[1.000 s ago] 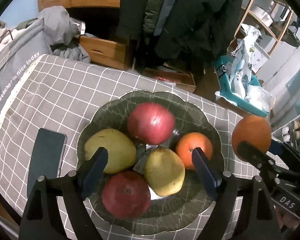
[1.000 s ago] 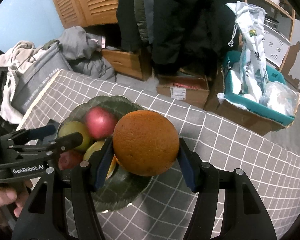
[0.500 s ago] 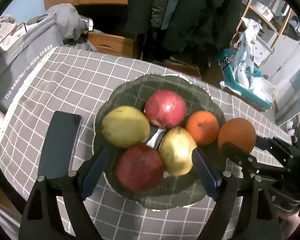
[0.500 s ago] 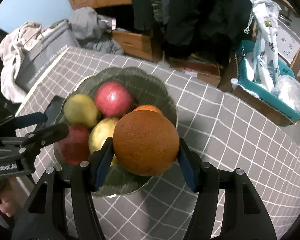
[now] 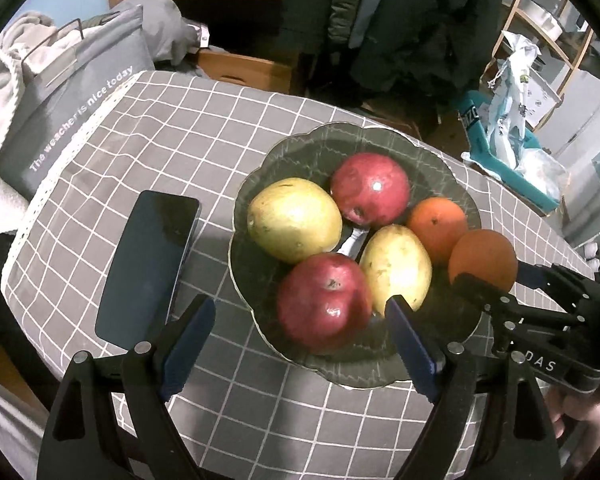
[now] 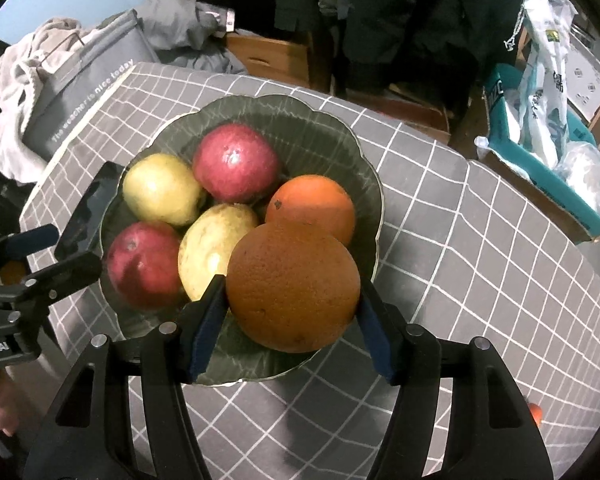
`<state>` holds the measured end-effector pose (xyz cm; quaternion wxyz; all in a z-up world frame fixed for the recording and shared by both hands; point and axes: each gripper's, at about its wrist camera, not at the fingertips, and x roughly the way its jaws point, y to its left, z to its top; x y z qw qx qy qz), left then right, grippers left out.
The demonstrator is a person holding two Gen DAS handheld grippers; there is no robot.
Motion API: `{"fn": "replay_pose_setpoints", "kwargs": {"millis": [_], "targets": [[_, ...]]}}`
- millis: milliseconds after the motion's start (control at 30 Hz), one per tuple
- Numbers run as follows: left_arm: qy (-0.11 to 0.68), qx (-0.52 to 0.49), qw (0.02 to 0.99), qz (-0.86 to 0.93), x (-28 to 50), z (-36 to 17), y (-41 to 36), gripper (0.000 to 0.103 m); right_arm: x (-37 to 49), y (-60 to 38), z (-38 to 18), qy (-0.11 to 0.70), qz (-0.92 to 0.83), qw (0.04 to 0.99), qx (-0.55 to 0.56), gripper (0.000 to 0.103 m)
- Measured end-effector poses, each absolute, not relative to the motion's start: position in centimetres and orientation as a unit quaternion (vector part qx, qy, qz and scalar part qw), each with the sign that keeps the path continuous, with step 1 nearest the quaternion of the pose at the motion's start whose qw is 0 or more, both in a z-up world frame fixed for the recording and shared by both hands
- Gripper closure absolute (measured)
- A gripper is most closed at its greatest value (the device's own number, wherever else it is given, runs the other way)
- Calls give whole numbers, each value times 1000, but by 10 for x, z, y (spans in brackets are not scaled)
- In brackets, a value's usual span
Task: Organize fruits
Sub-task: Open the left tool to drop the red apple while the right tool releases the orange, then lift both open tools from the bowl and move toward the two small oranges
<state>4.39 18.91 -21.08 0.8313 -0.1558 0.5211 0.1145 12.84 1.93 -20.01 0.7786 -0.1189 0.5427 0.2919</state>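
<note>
From your left wrist cam, your left gripper [image 5: 300, 328] is hanging over the near rim of the plate [image 5: 320, 140] with its fingers spread wide and nothing between them, so it looks like it's just parked there out of the way. The plate sits on the checked tablecloth [image 5: 172, 128] with a phone [image 5: 148, 264] lying just beside it on the left. Inside you've got two red apples [image 5: 370, 188], two pears [image 5: 294, 220] and a small orange [image 5: 436, 222], all packed touching each other toward the middle, which leaves the right edge as the only real gap. That's where your right gripper [image 5: 488, 276] is coming in from the side with the big orange [image 5: 482, 258] clamped in it, right at the rim next to the small orange. Switching to the right wrist cam, your right gripper [image 6: 292, 312] has both blue pads pressed on the sides of the big orange [image 6: 292, 284], gripped across its widest part (probably so it can't roll out). It's held over the near right part of the plate [image 6: 332, 128], beside the small orange [image 6: 312, 204] and the near pear [image 6: 216, 244]; I can't tell if it's touching down yet. My guess is you're about to set it in that gap, and it might nudge its neighbours. There's also something small and orange [image 6: 535, 414] at the table's far right edge, too tiny to call.
</note>
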Motion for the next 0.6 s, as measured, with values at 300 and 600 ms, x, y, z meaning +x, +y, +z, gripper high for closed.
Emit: {"fn": "replay_pose_setpoints", "kwargs": {"millis": [300,600], "targets": [[515,-153,836,108,42,-202,183,15,131,9,-168,504,298,806,-89,23],[506,-147,844,96,43,-187,170,15,127,-6,-143,485,280,824,-85,23]]}}
